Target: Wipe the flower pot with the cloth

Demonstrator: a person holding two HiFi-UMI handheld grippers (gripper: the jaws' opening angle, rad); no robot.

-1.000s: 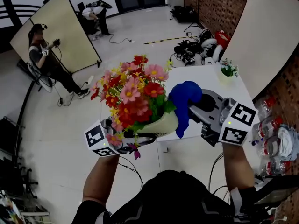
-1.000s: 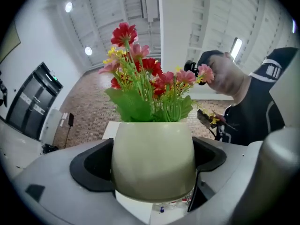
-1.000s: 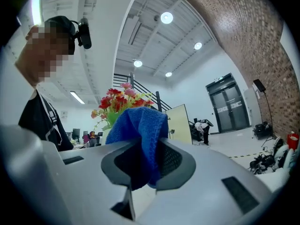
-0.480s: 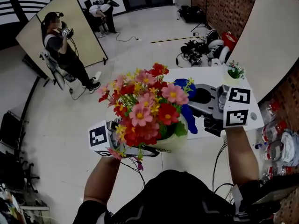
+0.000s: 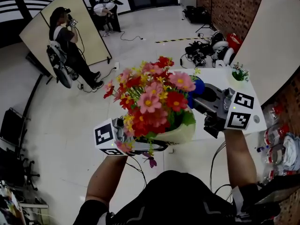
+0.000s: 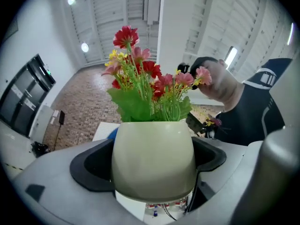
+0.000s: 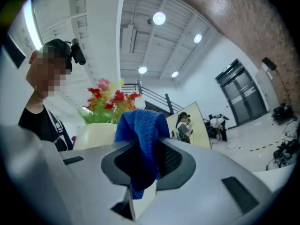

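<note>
A cream flower pot (image 5: pixel 180 134) full of red, pink and yellow artificial flowers (image 5: pixel 152 95) is held in the air in front of me. My left gripper (image 5: pixel 157 144) is shut on the pot (image 6: pixel 153 158), its dark jaws pressed against both sides. My right gripper (image 5: pixel 199 100) is shut on a blue cloth (image 7: pixel 140 142), which hangs between its jaws. In the head view only a bit of the cloth (image 5: pixel 198 86) shows behind the flowers, at the pot's right. In the right gripper view the pot (image 7: pixel 96 132) is just beyond the cloth.
A white table (image 5: pixel 213 76) stands below my hands, with a small potted plant (image 5: pixel 240 73) at its far right corner. A brick wall and water bottles (image 5: pixel 272 137) are at the right. Cables and gear (image 5: pixel 206 48) lie beyond the table. People stand by a tan panel (image 5: pixel 61 25) at the far left.
The pot and flowers have swung right and a little up, now covering most of the blue cloth. My right gripper has drawn in behind the flowers.
</note>
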